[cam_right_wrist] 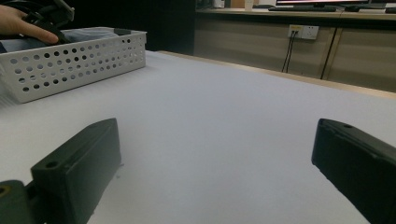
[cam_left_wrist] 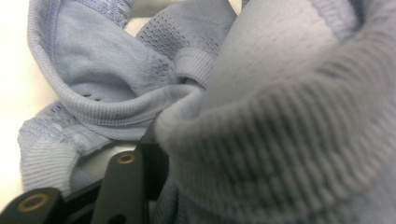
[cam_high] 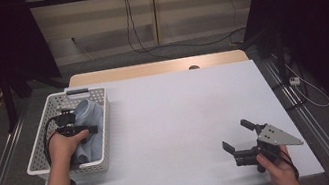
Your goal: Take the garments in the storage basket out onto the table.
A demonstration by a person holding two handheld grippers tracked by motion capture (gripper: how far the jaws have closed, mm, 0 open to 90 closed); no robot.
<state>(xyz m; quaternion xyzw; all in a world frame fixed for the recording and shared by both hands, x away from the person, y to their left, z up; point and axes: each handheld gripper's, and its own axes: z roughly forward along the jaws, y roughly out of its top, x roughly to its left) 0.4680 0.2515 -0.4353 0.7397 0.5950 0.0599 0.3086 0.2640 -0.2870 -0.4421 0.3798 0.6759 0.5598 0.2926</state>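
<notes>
Here the blue garment (cam_high: 88, 128) lies lengthwise along the basket (cam_high: 48, 137).

Left gripper (cam_high: 79, 130) reaching down inside basket (cam_high: 48, 108); right gripper (cam_high: 237, 137) resting well right of basket, jaws gaping.

Light blue knitted garment (cam_high: 87, 119) crumpled in white perforated plastic basket (cam_high: 104, 133) at the table's left edge. Soft fabric, ribbed cuffs and hems, mesh-patterned panels, folds bunched up and overlapping. In the left gripper view a thick ribbed edge (cam_left_wrist: 280, 154) rises close up, lying against the black jaw.
</notes>
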